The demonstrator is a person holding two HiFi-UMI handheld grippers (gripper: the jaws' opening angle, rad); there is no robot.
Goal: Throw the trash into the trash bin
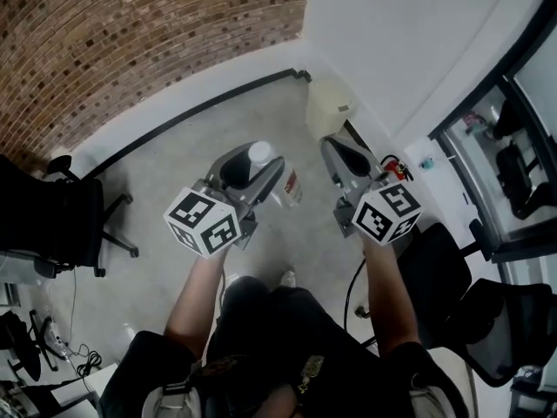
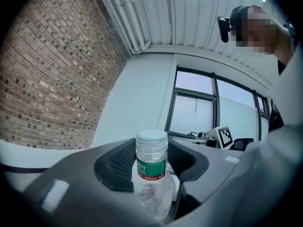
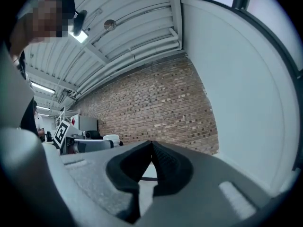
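Bottle (image 2: 151, 167) is being gripped in left tool (image 1: 246, 171), jaws pressed on its sides below the white cap. Right tool (image 3: 151, 161) is being held closed, empty. Bin (image 1: 329, 107) is being seen in the floor corner ahead, apart from both tools.

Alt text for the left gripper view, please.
The left gripper grips a clear bottle, white cap, green label, between its jaws. Behind: a brick wall at left, a window at right.
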